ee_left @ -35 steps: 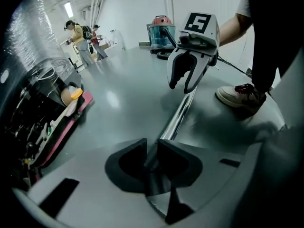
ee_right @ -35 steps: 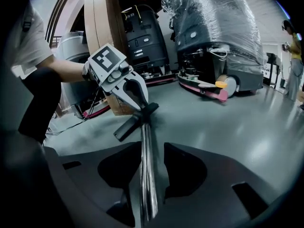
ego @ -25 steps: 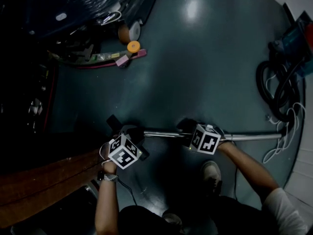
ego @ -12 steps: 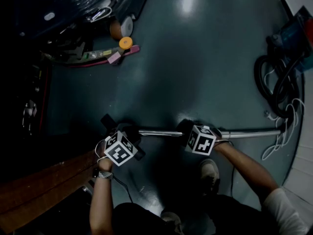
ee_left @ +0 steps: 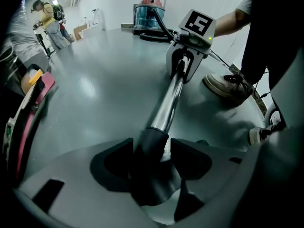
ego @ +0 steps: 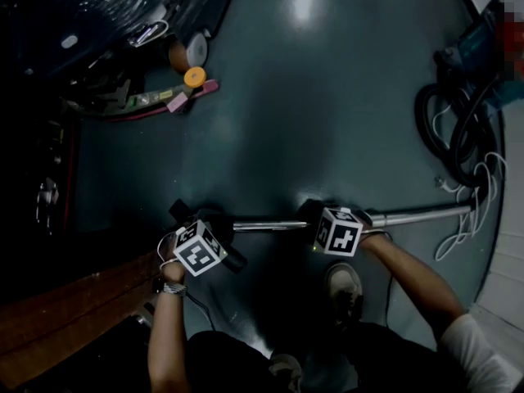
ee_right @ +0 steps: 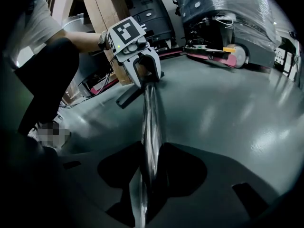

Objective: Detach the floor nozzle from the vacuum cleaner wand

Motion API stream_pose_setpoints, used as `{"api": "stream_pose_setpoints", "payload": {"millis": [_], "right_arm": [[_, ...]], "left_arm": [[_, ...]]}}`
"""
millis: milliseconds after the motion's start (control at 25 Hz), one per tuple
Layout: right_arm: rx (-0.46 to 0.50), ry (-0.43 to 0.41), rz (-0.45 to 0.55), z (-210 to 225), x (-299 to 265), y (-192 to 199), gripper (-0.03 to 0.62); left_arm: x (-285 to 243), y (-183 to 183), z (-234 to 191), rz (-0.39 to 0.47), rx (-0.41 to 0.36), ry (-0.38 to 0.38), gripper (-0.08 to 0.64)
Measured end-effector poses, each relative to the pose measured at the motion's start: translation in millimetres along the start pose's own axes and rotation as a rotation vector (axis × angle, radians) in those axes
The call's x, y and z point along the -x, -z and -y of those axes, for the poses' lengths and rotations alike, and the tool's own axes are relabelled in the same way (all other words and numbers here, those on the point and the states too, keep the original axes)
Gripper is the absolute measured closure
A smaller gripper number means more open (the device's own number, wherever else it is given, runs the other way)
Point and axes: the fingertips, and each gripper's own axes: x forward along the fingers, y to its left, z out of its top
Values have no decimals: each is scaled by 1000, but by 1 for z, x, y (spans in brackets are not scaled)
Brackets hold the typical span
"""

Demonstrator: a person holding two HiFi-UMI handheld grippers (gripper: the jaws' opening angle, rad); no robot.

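1. Stretching across the grey floor (ego: 327, 121), the metal wand (ego: 264, 223) passes through both grippers.
2. The left gripper (ee_left: 151, 156) stands over the black collar (ee_left: 151, 141) at the wand's end. Its jaws are apart around the collar, and a thin gap shows at one pad, so it does not clamp.
3. The right gripper (ee_right: 151, 167) is closed on the bare metal of the wand, with both pads pressing its sides.
4. The nozzle (ego: 183, 210), a flat black piece, sits at the wand's end just beyond the left gripper, low at the floor.
5. The wand's other end reaches toward the coiled hose (ego: 446, 129) beside the vacuum (ee_left: 148, 14).
6. A shoe (ego: 344, 285) stands near the right gripper.
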Motion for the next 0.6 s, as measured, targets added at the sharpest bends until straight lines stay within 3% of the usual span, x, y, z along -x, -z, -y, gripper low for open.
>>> {"api": "stream_pose_setpoints", "payload": {"millis": [200,600], "right_arm": [[-12,6,-13,-1,15,22,428],[-3,5,-16,-2,33,57,426]], "left_arm": [[-18,-14,14,-7,-68,16,321],[-30,-44,44,69,-154,51,351]]}}
